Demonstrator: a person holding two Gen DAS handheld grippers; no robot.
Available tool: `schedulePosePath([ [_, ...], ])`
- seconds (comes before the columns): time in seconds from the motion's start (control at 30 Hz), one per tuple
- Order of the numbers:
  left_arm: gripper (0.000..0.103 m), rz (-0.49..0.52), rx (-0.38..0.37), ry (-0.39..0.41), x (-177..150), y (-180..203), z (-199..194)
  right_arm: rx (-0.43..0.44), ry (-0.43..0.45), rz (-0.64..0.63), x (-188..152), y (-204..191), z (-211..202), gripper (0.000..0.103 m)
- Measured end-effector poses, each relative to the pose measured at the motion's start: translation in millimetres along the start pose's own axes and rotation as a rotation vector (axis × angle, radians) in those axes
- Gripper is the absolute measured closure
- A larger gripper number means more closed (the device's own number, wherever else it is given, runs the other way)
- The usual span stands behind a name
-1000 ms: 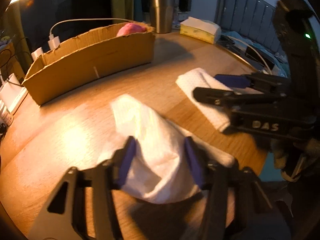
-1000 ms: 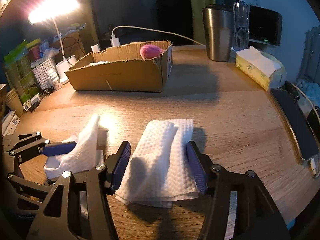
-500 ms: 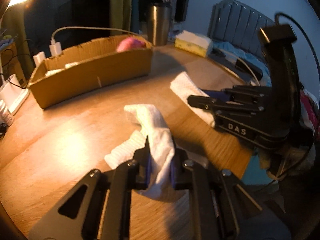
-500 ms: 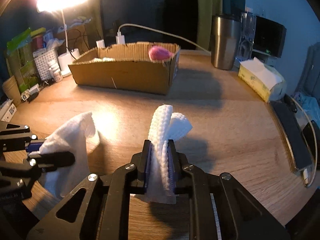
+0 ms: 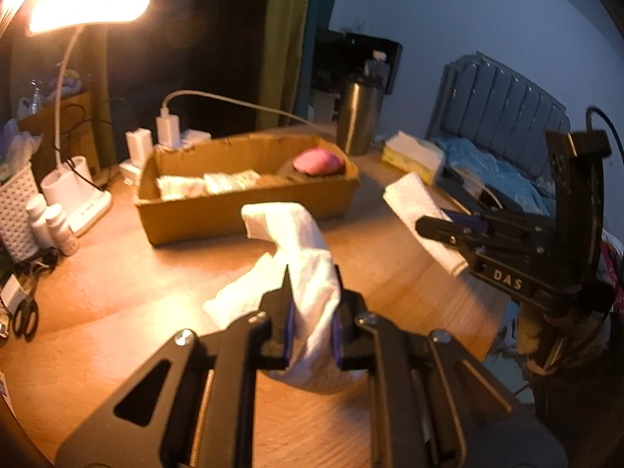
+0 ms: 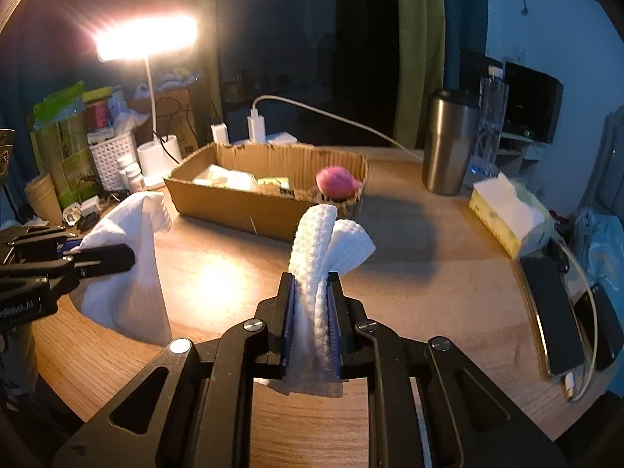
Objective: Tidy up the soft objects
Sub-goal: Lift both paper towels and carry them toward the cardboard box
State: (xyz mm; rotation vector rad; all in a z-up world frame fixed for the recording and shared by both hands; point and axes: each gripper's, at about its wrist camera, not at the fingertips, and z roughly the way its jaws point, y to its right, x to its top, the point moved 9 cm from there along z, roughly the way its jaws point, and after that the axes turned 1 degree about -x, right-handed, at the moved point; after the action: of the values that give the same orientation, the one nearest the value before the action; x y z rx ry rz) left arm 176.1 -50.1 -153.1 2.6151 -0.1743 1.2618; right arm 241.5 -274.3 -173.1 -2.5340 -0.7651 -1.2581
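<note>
Clearly both cloths are limp and near weightless. The left claw point(image 5: 312, 321) is clenched on a smooth white cloth point(image 5: 308, 257) at lower centre of its view, one loose end drooping toward the desk point(image 5: 117, 304). The right claw point(image 6: 311, 321) pinches a folded waffle-textured cloth point(image 6: 318, 249) mid-fold. Both will sag and swing; a bunched mid-fold grip looks safest. The cardboard box point(image 6: 234, 210) sits beyond, at mid-frame.

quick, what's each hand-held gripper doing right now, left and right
Left hand-held gripper: closed on a crumpled white cloth.
Right hand-held gripper: closed on a folded white waffle-textured cloth.
</note>
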Motion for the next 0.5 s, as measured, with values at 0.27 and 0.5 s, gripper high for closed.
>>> schedulePosePath([
  [0.27,0.089,-0.029,0.022,0.077,23.2,-19.6,-18.9,0.002,0.054,-0.024,29.2,-9.7,-11.1,0.086],
  [0.5,0.089,-0.035,0.031,0.134,41.3,-28.8,-31.6,-0.006,0.097,-0.050,50.7,-17.3,-19.6,0.086],
])
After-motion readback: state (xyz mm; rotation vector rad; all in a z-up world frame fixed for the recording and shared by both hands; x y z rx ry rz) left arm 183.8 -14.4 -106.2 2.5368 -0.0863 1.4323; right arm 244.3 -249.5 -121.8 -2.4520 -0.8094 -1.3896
